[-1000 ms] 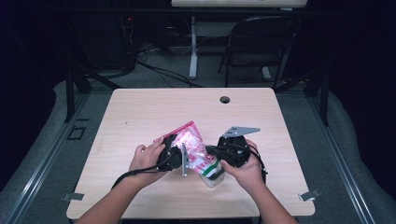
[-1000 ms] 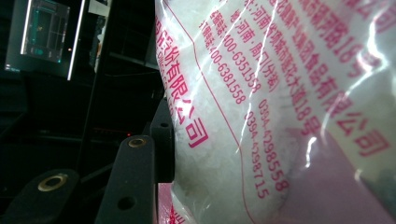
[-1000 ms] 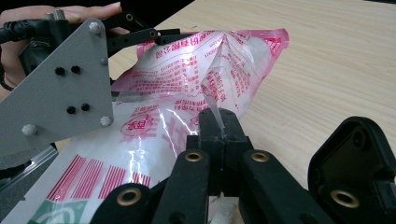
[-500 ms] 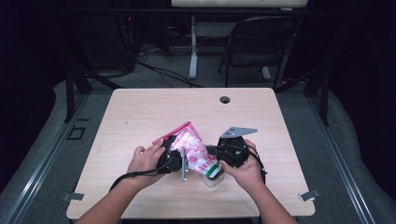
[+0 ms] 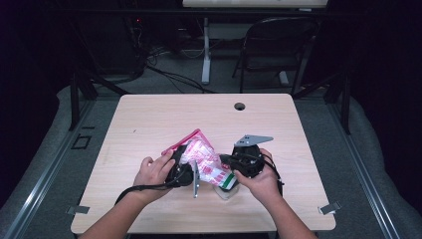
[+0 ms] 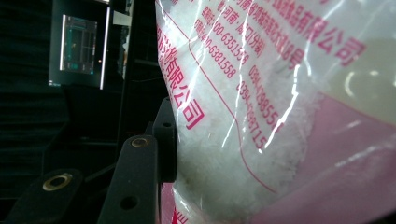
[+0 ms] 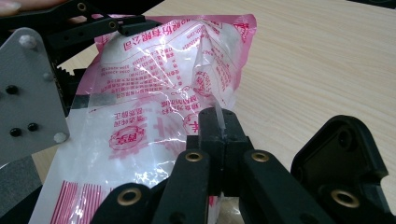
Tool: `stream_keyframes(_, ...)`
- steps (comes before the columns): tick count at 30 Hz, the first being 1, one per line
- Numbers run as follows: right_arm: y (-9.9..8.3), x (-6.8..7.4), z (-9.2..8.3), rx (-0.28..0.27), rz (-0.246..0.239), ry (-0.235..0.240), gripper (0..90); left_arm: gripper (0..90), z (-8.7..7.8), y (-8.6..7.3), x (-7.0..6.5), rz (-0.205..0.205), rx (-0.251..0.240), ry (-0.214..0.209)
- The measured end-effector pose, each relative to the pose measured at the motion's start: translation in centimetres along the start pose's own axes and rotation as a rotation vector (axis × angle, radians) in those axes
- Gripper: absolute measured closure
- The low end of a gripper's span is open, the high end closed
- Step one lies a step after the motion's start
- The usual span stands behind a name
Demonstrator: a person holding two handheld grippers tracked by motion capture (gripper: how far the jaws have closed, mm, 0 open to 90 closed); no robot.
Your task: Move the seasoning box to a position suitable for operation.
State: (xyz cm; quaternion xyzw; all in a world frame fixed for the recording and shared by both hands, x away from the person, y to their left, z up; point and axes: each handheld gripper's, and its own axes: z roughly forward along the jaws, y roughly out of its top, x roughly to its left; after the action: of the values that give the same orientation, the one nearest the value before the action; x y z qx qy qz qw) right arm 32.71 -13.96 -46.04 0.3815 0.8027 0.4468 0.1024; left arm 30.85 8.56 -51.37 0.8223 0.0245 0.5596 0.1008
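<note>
Overhead, two hands meet near the front middle of one wooden table (image 5: 149,119), each holding one gripper: the left gripper (image 5: 185,169) sits at the left of a single clear bag (image 5: 206,162) printed in pink, and the right gripper (image 5: 231,167) sits at the bag's right, its grey three-cornered plate (image 5: 253,140) rising just behind it. The bag lies between the two grippers, touching both, with a pink strip along its far left edge. One round hole (image 5: 240,106) marks the table well beyond the grippers, and one dark chair (image 5: 276,45) stands past the table's far edge. From the left gripper view, one black jaw presses against the bag (image 6: 261,116), whose white grainy contents and pink lettering crowd close; the other jaw is hidden behind the plastic, so whether this gripper is clamped cannot be told. From the right gripper view, the two jaws of the right gripper (image 7: 219,128) stand together, pinching a thin fold of the bag (image 7: 154,88), while the left gripper (image 7: 93,21) reaches the bag's far upper corner.
</note>
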Motion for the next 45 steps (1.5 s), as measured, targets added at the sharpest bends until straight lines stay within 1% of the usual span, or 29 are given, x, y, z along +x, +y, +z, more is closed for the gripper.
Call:
stream_keyframes(4,-0.02,-0.04,0.13,0.005,0.0,-0.003,90.0,62.2,-0.11,-0.02,-0.14,0.015,0.003,0.01)
stream_keyframes(5,-0.08,-0.05,0.22,0.0,0.002,-0.003,90.0,62.2,-0.14,-0.01,-0.19,0.022,0.003,0.019)
stream_keyframes(6,-0.12,-0.08,0.24,0.003,0.004,-0.004,90.0,62.2,-0.18,0.0,-0.22,0.027,0.005,0.017)
stream_keyframes(7,-0.17,-0.15,0.25,0.007,0.004,-0.003,90.0,62.3,-0.19,0.0,-0.25,0.035,0.001,0.025)
stream_keyframes(10,-0.36,-0.2,0.31,0.003,0.015,-0.004,90.0,62.3,-0.26,0.03,-0.35,0.047,0.002,0.032)
stream_keyframes(12,-0.43,-0.2,0.37,-0.001,0.014,-0.004,90.0,62.4,-0.28,0.04,-0.37,0.054,0.0,0.036)
stream_keyframes(17,-0.46,-0.22,0.29,0.001,0.009,-0.004,90.0,62.5,-0.44,0.08,-0.36,0.062,0.003,0.045)
stream_keyframes(26,-0.43,-0.19,0.16,-0.007,0.011,0.0,90.0,62.6,-0.5,0.04,-0.31,0.067,-0.005,0.064)
stream_keyframes(38,-0.42,-0.18,0.11,-0.007,0.013,0.005,90.0,62.7,-0.65,0.08,-0.13,0.097,-0.007,0.08)
stream_keyframes(45,-0.4,-0.09,0.08,-0.008,0.012,0.004,90.0,62.7,-0.73,0.11,0.14,0.125,-0.008,0.09)
